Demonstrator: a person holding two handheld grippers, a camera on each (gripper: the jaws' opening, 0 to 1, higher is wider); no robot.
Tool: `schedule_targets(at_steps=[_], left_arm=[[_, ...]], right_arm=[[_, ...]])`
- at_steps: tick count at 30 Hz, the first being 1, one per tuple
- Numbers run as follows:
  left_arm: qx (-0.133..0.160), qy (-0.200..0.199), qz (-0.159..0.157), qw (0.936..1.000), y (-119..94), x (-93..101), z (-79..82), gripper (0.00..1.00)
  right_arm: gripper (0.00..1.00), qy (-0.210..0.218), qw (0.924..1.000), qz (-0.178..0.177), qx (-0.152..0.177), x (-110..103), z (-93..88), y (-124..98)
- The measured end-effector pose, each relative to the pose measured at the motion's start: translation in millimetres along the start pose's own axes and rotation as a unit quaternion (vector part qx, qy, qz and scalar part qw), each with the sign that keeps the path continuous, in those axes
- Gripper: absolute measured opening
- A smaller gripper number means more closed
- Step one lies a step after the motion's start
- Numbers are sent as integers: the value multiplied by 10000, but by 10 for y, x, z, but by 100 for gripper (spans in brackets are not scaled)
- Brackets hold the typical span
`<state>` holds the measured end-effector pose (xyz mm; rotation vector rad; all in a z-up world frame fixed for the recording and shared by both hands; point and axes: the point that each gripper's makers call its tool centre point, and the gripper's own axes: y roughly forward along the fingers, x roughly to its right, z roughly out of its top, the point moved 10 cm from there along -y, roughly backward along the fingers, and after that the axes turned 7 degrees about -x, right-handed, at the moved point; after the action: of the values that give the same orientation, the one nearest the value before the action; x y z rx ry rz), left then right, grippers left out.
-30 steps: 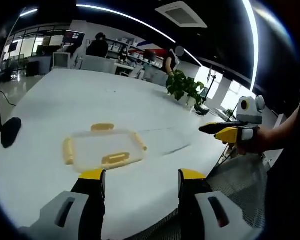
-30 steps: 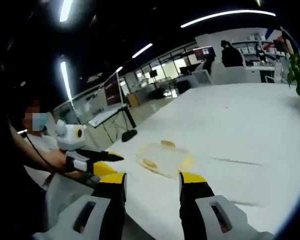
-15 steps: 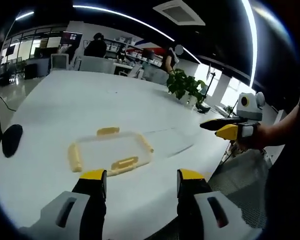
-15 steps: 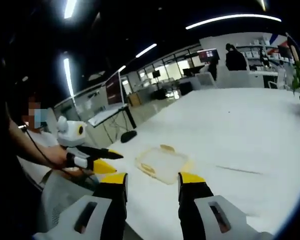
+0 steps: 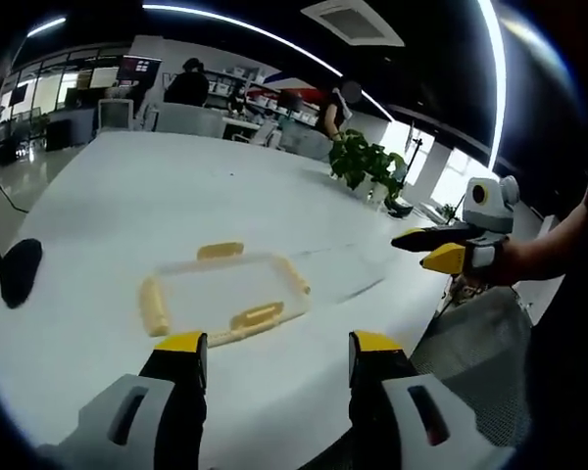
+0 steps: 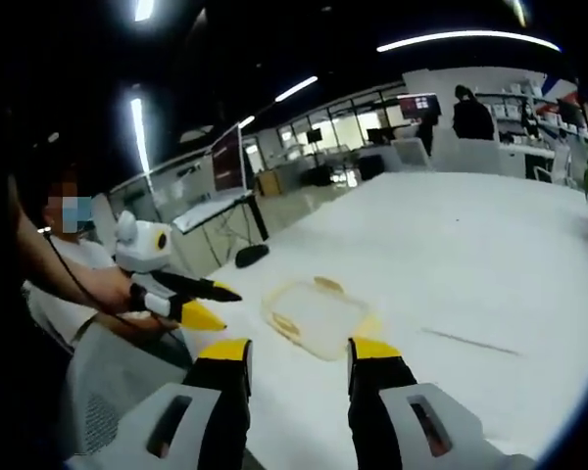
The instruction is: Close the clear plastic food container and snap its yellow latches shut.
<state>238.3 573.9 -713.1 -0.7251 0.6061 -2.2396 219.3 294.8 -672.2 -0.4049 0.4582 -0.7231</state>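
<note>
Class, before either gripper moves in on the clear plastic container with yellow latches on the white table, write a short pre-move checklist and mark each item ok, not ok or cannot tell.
1. Clear plastic container lies flat on the white table, lid on: ok.
2. Yellow latches snapped shut: cannot tell; four show around the rim.
3. Left gripper open and holding nothing, jaws short of the container: ok.
4. Right gripper open and holding nothing: ok.
5. Table around the container free of obstacles: ok; the green potted plant and a black round object stand well apart.
</note>
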Motion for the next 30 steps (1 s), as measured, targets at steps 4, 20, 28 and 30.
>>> schedule_targets(at_steps=[4,20,28,30], left_arm=[[-43,64,17,10000,-7,-57,21,58],[-219,409,-41,9989,53,-185,89,58],[-369,729,-66,9966,114,-282,142,58],[-392,767,-65,9963,121,-292,152,58]], right_arm=[[38,-253,9996,-30,-135,29,3,40],[38,-565,9979,-31,-331,135,71,164],[38,-793,9957,18,-478,175,96,228],[38,-807,9956,31,-483,186,106,239]])
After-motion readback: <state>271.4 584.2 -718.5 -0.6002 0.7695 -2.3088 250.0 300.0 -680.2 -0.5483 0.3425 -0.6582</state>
